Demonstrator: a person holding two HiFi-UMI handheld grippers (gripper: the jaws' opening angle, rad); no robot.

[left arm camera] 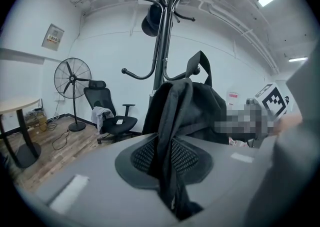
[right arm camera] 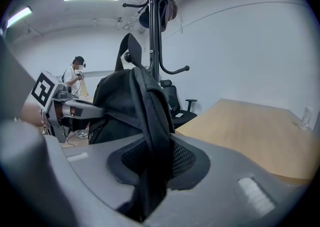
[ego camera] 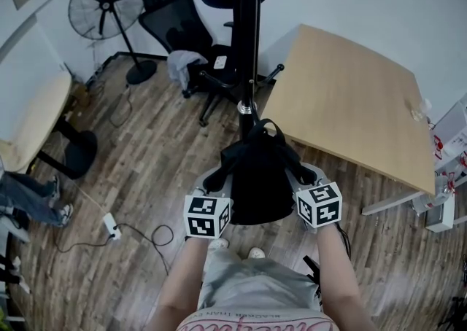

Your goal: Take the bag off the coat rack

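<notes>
Left gripper [left arm camera: 169, 171] is clamped on a black strap [left arm camera: 172, 136] of the bag [left arm camera: 197, 108], with the webbing pinched between its mesh pads. Right gripper [right arm camera: 150, 168] does the same on the other strap [right arm camera: 152, 121], jaws closed on it. In the head view, left gripper [ego camera: 217, 180] and right gripper [ego camera: 298, 170] sit on either side of the bag [ego camera: 255, 176], which hangs between them in front of the person, low against the pole of the coat rack [ego camera: 248, 45]. The bag's top loop [right arm camera: 131, 46] stands upright right at the ball tip of a lower hook; whether it is clear of the hook cannot be told. A dark item hangs high on the coat rack [left arm camera: 161, 36]. A wooden table [ego camera: 350, 96] is to the right, an office chair [ego camera: 182, 38] and a standing fan [ego camera: 108, 5] are behind on the wood floor [ego camera: 146, 169].
</notes>
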